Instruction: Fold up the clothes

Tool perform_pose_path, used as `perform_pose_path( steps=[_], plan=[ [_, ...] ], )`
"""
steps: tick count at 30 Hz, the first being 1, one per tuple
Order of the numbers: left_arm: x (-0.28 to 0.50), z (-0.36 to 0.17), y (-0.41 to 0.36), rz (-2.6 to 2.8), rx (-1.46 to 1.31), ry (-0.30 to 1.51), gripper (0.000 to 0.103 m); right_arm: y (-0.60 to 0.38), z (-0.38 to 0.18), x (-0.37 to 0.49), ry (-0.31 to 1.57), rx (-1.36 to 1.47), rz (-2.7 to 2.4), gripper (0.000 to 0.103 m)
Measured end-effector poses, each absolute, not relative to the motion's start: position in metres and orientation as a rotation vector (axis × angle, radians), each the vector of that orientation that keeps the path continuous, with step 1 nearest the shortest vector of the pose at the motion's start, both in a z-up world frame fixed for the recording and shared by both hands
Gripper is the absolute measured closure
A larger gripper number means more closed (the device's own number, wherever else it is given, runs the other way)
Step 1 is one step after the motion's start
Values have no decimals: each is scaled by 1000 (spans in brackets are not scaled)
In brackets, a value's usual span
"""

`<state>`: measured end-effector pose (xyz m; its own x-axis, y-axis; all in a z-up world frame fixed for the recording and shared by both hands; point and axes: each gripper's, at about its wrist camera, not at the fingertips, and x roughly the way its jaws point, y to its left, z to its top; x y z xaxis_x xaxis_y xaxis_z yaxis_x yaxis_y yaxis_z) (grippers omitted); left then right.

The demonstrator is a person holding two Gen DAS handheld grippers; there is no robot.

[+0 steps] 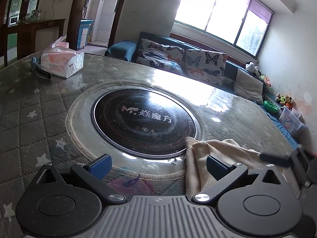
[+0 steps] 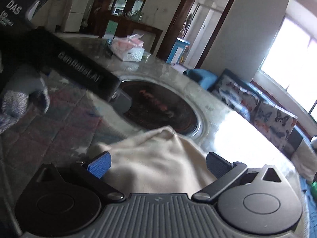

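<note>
On the table: a cream garment point(image 2: 158, 154) lies bunched at the near side of the round table point(image 1: 23, 103), its far edge overlapping the rim of the black cooktop disc point(image 1: 144, 119) set in the middle; folds and ridges run through it, and whether it is partly folded or only heaped cannot be told
Left gripper: the left gripper point(image 1: 158, 165) hovers low over the table with its jaws spread wide and nothing between them; the cloth lies under its right finger only
Right gripper: the right gripper point(image 2: 158, 165) stands wide apart too, the cloth lying in the gap between the fingers but not pinched
Handling, as a judgement: soft, light, limp knit or fleece; it will sag and drag rather than keep a shape, and a thick bunch may slip out of the blue pads point(image 2: 100, 164); nothing fragile about it
Where to hold: a single-layer edge or corner, such as the raised ridge point(image 2: 168, 131) toward the disc; a pinch into the middle would gather several layers
Surface: glossy cover over a quilted star pattern; cloth should slide easily on it
Open room: wide bare table to the left and beyond the disc; a tissue pack point(image 1: 62, 62) and a dark strap point(image 1: 42, 71) sit well apart at the far left
Edges: the table's right edge drops toward a sofa point(image 1: 198, 63); the near edge is hidden
Crowding: the two grippers work close together, the left one's body point(image 2: 79, 69) crossing the right wrist view
</note>
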<state>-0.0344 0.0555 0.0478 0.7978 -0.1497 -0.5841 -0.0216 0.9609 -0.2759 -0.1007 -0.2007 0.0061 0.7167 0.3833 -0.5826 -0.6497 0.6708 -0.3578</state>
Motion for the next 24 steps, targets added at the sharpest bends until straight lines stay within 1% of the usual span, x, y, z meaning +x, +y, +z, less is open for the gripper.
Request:
perform_pose_path(
  steps=[4,10,18,24],
  plan=[
    [-33,49,46,-85,-268,650,0,-208,-8,-107,550,-580,634,0],
    [-28,42,24,-113,-208,674,0,-235,12,-113,508,-511,570,0],
    [-30,18,10,-133,-127,731,0,-282,12,-113,534,-470,413,0],
    [-34,10,6,-131,-75,732,0,-316,0,-117,578,-447,322,0]
  ],
)
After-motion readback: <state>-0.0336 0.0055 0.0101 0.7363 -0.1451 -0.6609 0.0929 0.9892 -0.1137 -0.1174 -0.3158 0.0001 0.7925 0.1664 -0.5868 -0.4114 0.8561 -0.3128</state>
